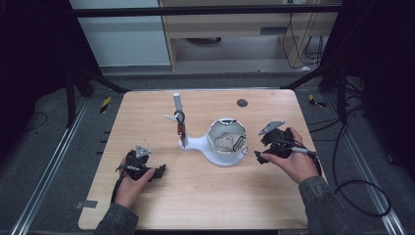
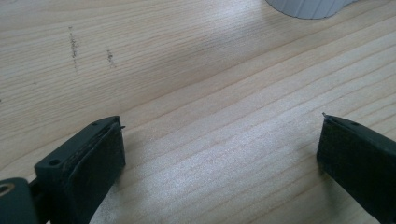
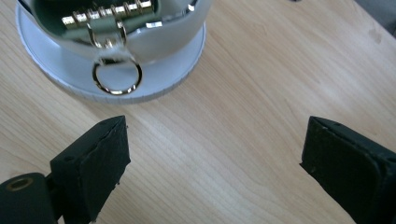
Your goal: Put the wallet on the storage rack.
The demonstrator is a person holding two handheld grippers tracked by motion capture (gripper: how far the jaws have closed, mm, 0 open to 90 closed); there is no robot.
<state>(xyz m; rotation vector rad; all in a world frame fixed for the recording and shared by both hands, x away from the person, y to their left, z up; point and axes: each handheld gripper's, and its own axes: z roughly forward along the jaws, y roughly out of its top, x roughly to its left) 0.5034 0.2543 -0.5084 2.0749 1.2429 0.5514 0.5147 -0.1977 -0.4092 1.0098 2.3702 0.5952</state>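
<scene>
A white stand [image 1: 197,143] sits mid-table, with an upright post [image 1: 177,104] and a round base holding a shiny metal bowl [image 1: 226,136]. A small dark thing [image 1: 181,128] hangs on the post. In the right gripper view a gold ring [image 3: 116,77] dangles over the rim of the bowl [image 3: 159,42], down from a gold coil [image 3: 112,10] inside it. My right gripper [image 3: 215,144] [image 1: 261,148] is open just right of the bowl, with bare wood between its jaws. My left gripper [image 2: 222,140] [image 1: 160,172] rests open on the table, front left of the stand.
The wooden table [image 1: 210,196] has bare room in front of the stand. A small dark disc [image 1: 242,103] lies near the far edge. The stand's white base [image 2: 308,7] shows beyond the left jaws. Dark floor, rails and cables surround the table.
</scene>
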